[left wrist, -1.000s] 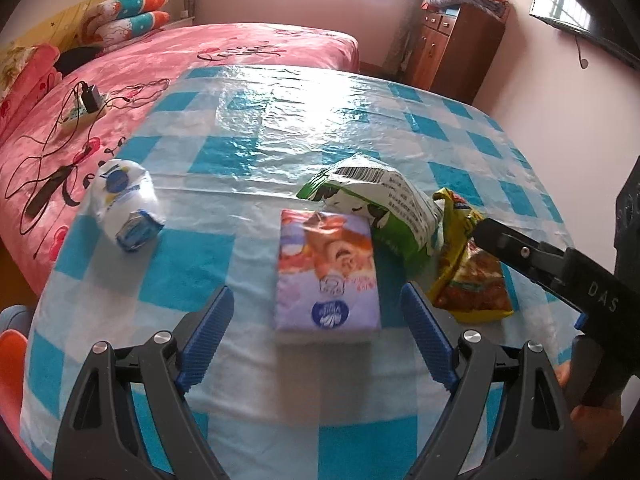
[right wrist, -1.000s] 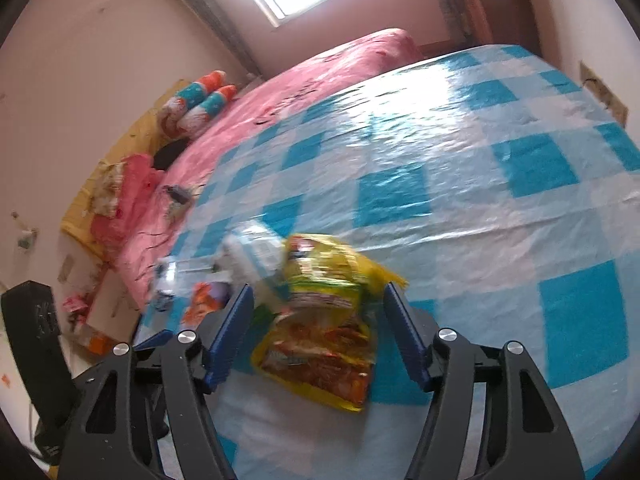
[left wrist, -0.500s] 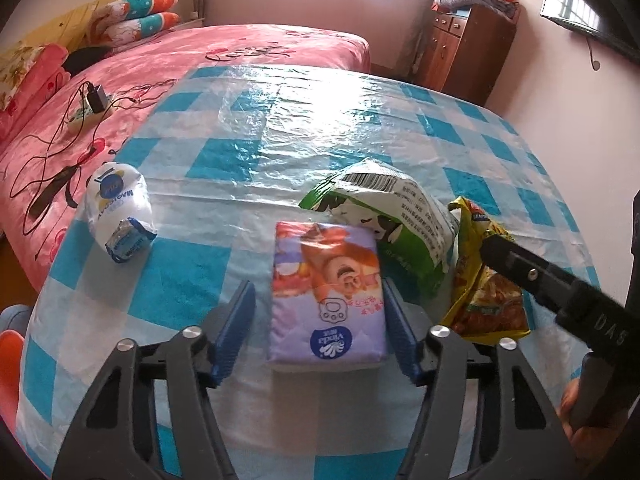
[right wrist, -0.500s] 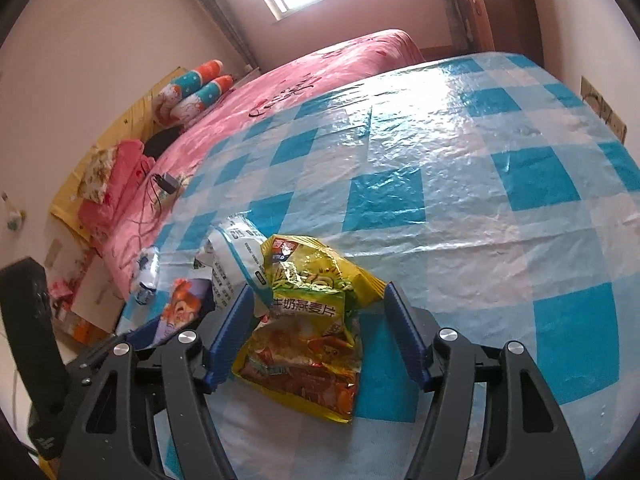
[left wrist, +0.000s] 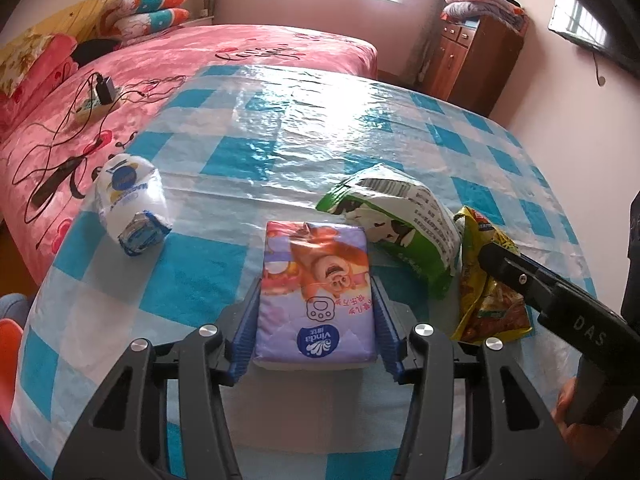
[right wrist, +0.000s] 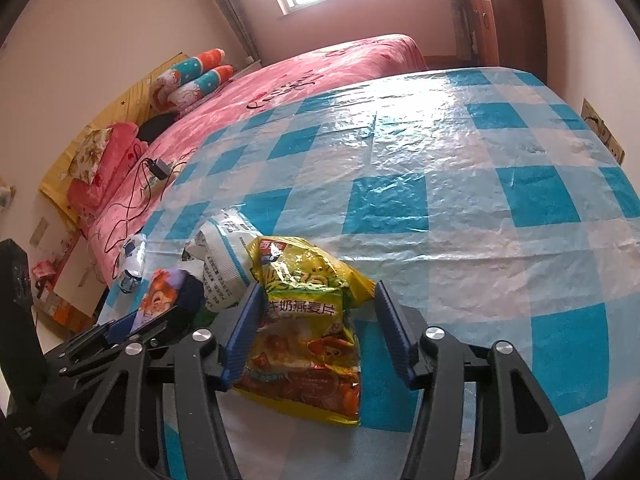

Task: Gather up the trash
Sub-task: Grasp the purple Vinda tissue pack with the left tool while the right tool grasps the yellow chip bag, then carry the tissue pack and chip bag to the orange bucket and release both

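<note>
Trash lay clustered near the table's (left wrist: pixel 280 128) front edge. Left gripper's (left wrist: pixel 316 334) closing jaws were pressed on the soft tissue pack (left wrist: pixel 318 292); right gripper's (right wrist: pixel 318 334) jaws were closing around the light, crinkly yellow snack bag (right wrist: pixel 308 320), not yet pinched both sides.

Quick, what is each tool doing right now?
Left tool: closing, pads against the purple tissue pack.
Right tool: closing around the yellow snack bag; right pad not touching yet.
</note>
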### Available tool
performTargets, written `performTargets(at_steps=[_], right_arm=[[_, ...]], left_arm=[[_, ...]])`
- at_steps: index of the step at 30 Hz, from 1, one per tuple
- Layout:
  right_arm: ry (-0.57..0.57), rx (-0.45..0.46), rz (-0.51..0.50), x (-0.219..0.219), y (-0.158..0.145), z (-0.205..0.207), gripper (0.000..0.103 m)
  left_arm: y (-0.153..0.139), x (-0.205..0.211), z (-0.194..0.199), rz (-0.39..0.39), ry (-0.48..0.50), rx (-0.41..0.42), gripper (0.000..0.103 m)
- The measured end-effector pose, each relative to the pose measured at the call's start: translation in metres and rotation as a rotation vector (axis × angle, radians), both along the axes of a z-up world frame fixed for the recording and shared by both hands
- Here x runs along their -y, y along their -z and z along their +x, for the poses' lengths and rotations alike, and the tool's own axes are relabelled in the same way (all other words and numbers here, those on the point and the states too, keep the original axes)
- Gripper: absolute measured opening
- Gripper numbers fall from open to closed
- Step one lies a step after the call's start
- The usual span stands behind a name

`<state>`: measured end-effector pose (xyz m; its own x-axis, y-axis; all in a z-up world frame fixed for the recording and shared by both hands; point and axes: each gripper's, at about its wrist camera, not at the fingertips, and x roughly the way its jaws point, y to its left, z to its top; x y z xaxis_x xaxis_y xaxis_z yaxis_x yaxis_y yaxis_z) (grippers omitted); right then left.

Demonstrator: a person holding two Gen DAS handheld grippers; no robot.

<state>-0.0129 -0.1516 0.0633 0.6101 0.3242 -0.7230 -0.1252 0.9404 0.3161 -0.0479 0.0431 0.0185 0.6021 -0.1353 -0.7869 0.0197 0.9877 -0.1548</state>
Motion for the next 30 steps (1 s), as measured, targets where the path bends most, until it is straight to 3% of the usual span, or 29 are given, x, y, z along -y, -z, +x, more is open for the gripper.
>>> performTargets(at_steps=[2, 8, 30], right_arm=[[-0.005, -0.004, 0.008, 0.002, 0.001, 0.001, 0.045], [-0.017, 0.002, 0.031, 0.005, 0.001, 0.001, 0.039], [-0.043, 0.117, 0.109, 0.01, -0.014, -0.016, 0.037]], left_arm=[[0.0, -0.006, -0.002, -0.01, -0.011, -0.001, 0.052], [-0.004, -0.017, -0.01, -0.03, -0.019, 0.008, 0.052], [-0.013, -0.075, -0.053, -0.105, -0.026, 0.04, 0.053]])
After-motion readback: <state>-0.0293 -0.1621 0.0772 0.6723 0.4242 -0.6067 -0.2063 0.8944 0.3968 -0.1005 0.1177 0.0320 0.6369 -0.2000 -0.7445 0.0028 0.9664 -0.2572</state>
